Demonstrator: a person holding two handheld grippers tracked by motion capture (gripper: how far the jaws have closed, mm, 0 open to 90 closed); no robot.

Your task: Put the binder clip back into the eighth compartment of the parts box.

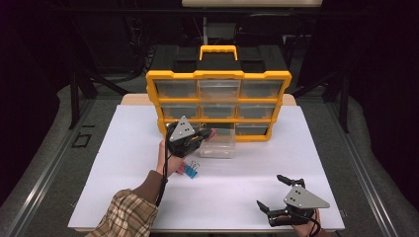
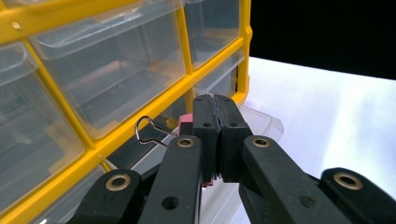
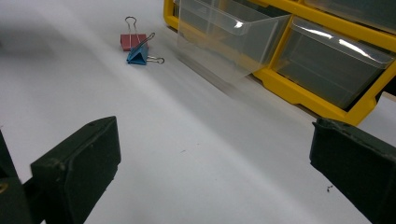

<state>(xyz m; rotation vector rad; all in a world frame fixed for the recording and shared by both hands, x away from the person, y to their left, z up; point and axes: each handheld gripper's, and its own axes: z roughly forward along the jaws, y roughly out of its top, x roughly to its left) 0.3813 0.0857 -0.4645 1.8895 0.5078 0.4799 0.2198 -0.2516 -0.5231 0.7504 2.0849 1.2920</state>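
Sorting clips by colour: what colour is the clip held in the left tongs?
Pink binder clip, gripped by the left tongs; clearest in the high view.

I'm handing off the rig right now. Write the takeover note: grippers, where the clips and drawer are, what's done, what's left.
Left gripper: shut on a pink binder clip, held over the pulled-out clear drawer at the bottom row of the yellow organizer.
Right gripper: open, holding nothing, low over the white table at the near right.
Still on the table: a blue clip and a red clip, side by side left of the drawer.
Done: one clip picked up.
Left, most likely: drop it in the drawer, add the other two, push the drawer shut.
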